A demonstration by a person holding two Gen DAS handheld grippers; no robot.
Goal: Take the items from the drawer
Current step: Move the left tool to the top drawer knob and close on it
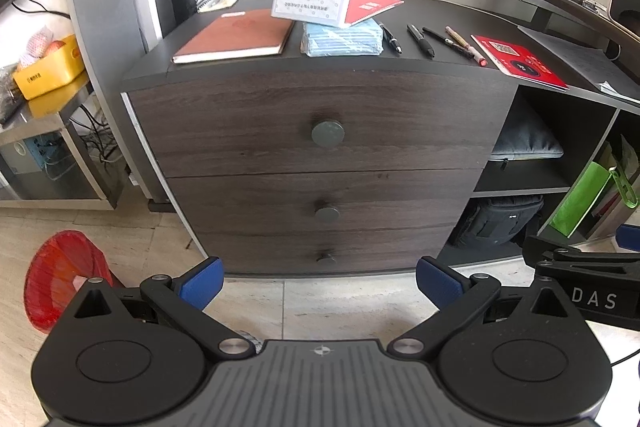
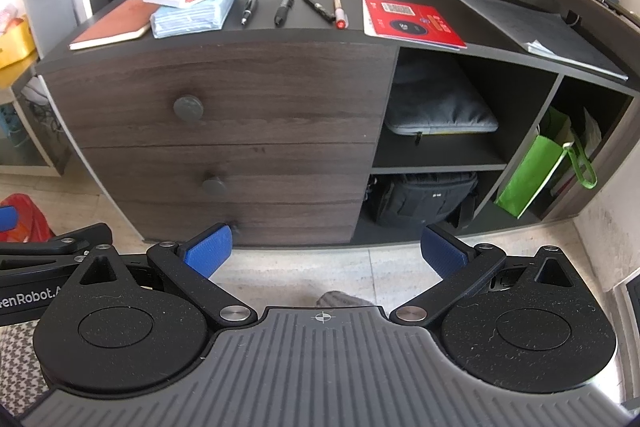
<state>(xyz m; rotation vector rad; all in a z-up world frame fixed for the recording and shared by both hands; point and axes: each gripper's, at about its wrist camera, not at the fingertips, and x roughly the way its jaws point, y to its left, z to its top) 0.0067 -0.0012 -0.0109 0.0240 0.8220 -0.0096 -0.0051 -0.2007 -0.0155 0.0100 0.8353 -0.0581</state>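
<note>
Both grippers held low in front of the drawer cabinet (image 1: 320, 131), jaws wide apart.

The left gripper (image 1: 319, 283) faces the cabinet's drawer column squarely, well back from it, blue fingertips (image 1: 202, 283) spread with nothing between them. The right gripper (image 2: 325, 255) hangs just beside it, toward the cabinet's open-shelf side, equally far back, its blue pads (image 2: 442, 253) also splayed and empty. Each one's black body edges into the other's view; neither touches the cabinet.
</note>
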